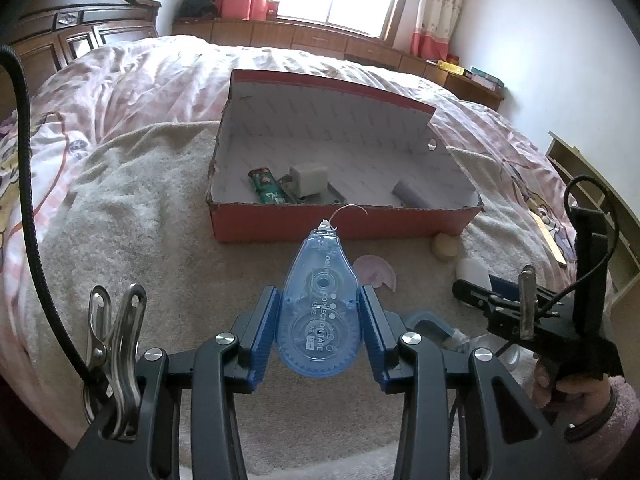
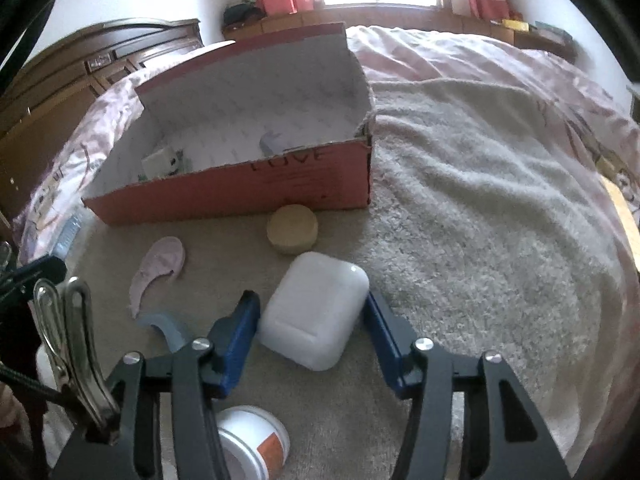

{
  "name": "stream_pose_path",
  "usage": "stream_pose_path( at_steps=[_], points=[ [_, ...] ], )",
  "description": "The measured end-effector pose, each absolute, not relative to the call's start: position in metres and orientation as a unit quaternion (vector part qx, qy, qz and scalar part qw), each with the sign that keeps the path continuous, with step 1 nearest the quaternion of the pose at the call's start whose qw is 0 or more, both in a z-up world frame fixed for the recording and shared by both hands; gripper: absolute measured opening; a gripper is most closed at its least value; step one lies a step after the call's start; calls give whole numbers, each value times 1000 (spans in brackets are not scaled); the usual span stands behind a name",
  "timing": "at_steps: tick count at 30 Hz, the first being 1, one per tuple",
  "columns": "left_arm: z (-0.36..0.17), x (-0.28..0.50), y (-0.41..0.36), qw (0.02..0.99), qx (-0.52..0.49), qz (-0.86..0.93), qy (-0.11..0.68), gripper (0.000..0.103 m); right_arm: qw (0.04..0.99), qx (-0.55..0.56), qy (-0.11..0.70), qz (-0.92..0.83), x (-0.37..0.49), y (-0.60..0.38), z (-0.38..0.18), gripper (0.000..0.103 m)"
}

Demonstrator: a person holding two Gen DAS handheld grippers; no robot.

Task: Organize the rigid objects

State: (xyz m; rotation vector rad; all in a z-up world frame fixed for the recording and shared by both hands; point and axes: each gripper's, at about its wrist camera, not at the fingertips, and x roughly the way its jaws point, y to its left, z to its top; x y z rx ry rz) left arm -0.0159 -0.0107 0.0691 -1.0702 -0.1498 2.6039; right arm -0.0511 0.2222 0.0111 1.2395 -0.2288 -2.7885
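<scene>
My left gripper [image 1: 320, 312] pinching a blue correction tape [image 1: 320, 304], my right gripper [image 2: 312, 316] spread around a white case [image 2: 314, 314] near the red box [image 2: 240, 188]

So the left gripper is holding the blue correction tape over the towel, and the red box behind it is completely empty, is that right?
Not quite. The left gripper does hold the blue correction tape, but the red box is not empty: the left wrist view shows a white cube, a green pack and a lilac piece inside.
</scene>
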Motion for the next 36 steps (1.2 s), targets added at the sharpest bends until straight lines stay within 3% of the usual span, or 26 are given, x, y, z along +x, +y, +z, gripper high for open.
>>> stream_pose_path(
  at_steps=[6,10,24,36],
  points=[
    [73,-19,-8,160,-371,914,-49,41,58,385,-89,-917,-47,224,24,47],
    [76,-23,-5,163,-366,915,-45,41,69,371,-86,-922,-45,221,33,30],
    [78,-28,2,170,-365,914,-40,41,63,386,-109,-914,-59,232,16,29],
    [83,-30,6,176,-360,916,-36,41,63,345,-109,-930,-46,236,37,24]
  ],
)
